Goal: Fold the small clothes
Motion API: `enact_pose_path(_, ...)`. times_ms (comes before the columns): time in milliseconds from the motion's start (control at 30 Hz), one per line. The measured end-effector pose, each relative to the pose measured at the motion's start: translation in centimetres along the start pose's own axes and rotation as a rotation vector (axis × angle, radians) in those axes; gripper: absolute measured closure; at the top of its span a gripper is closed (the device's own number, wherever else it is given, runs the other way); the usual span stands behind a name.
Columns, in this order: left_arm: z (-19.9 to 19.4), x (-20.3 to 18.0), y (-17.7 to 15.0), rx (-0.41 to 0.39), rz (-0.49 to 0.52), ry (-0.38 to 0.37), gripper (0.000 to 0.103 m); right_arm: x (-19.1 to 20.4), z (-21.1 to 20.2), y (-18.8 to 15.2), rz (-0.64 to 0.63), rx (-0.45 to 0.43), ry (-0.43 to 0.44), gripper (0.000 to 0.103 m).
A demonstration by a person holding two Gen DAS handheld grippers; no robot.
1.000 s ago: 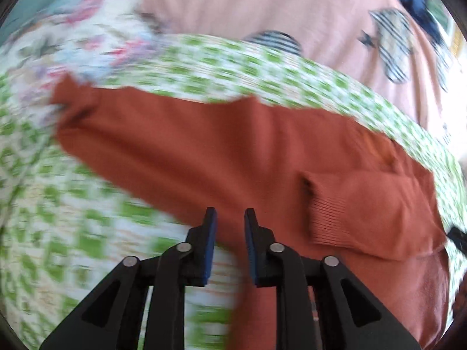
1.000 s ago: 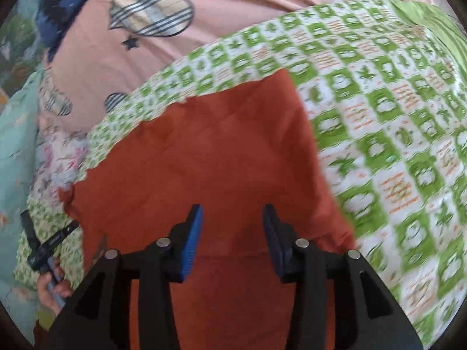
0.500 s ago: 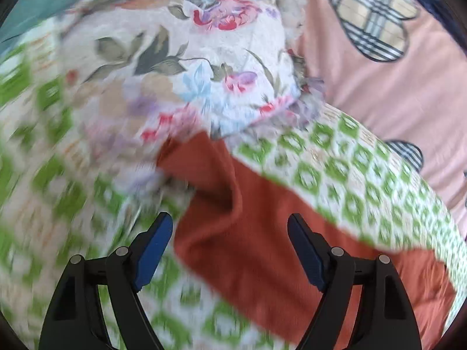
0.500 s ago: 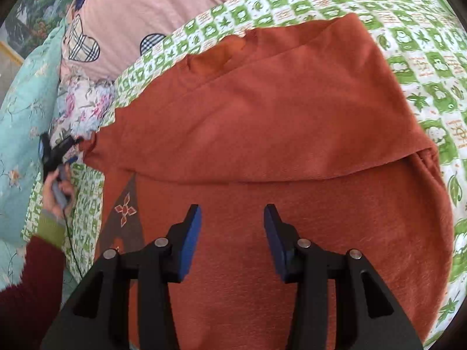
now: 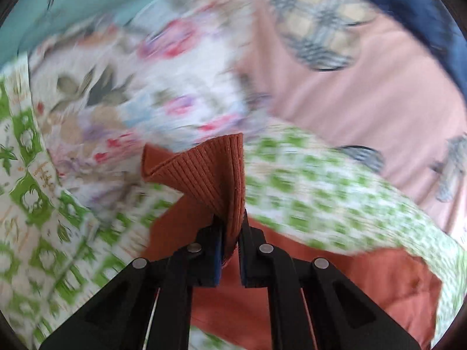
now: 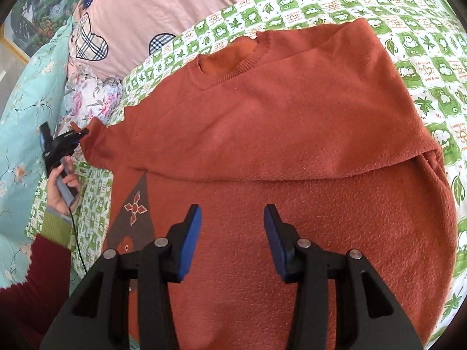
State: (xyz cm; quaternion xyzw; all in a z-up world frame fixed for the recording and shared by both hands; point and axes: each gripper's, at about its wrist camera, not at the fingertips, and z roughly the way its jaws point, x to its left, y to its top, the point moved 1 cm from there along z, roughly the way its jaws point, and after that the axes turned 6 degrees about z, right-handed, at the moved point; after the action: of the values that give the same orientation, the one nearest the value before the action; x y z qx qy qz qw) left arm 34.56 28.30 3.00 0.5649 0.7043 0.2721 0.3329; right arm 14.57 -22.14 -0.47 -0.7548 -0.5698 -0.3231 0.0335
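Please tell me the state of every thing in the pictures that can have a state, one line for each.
Rust-orange knitted sweater: lying on the green-checked sheet, one side already folded across the body.
Ribbed sleeve cuff: lifted, pinched in the left tool.
Left tool: shut on the cuff.
Right tool: open, nothing between its pads, over the sweater body.

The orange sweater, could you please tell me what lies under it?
The orange sweater lies on a green-and-white checked cloth, which shows around its edges. Under the sweater's middle nothing can be seen; the knit covers it.
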Motion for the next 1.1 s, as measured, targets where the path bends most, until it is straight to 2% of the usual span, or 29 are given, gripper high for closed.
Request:
enact_pose_path(133, -4.1, -6.7, -1.7, -0.043, 0.058, -0.161, 0.096, -0.1, -1.4, -0.3, 0.009, -0.040, 0.016, 0.057)
enact_pose_path(233, -6.9, -12.4, -4.4, -0.041, 0.116, -0.279, 0.096, -0.8, -2.5, -0.3, 0.027, -0.065, 0.017, 0.057)
enact_pose_path(300, -7.8, -16.6, -6.4, -0.016, 0.149, -0.372, 0.096, -1.6, -3.2, -0.2, 0.044, -0.082, 0.008, 0.057)
enact_pose_path(400, -8.4, -22.6, -9.6, 0.032, 0.226, -0.466, 0.096, -3.1, -4.5, -0.2, 0.085, -0.115, 0.002, 0.057)
enact_pose_path(533, -7.4, -30.0, -14.1, 0.122, 0.342, -0.528, 0.096, -5.0, -5.7, -0.3, 0.138, -0.146, -0.005, 0.057)
enact_pose_path(633, -5.5, -34.3, -17.9, 0.192, 0.436, -0.521, 0.095, -6.0, -6.3, -0.4, 0.165, -0.159, -0.009, 0.057)
enact_pose_path(767, -2.0, -36.6, -21.2, 0.297, 0.496, -0.483, 0.091, -6.4, -6.5, -0.2, 0.176, -0.170, -0.007, 0.056)
enact_pose_path(833, -1.7, -36.4, -22.2, 0.327, 0.488, -0.483, 0.077, -6.3, -6.3, -0.1, 0.175, -0.171, -0.003, 0.046)
enact_pose_path(867, -1.9, -35.9, -22.3, 0.336, 0.478, -0.502, 0.072, -6.1, -6.1, 0.0, 0.172, -0.173, -0.002, 0.045)
enact_pose_path(933, -3.0, -35.0, -22.5, 0.336, 0.474, -0.509, 0.050, -5.5, -5.6, 0.3, 0.157, -0.168, 0.005, 0.044)
enact_pose_path(1033, -5.5, -32.8, -22.7, 0.302, 0.475, -0.501, 0.038, -4.1, -4.3, 1.0, 0.119, -0.154, 0.018, 0.044)
enact_pose_path(1100, -7.2, -30.6, -22.7, 0.293, 0.468, -0.488, 0.036, -2.7, -2.9, 1.6, 0.077, -0.136, 0.019, 0.044)
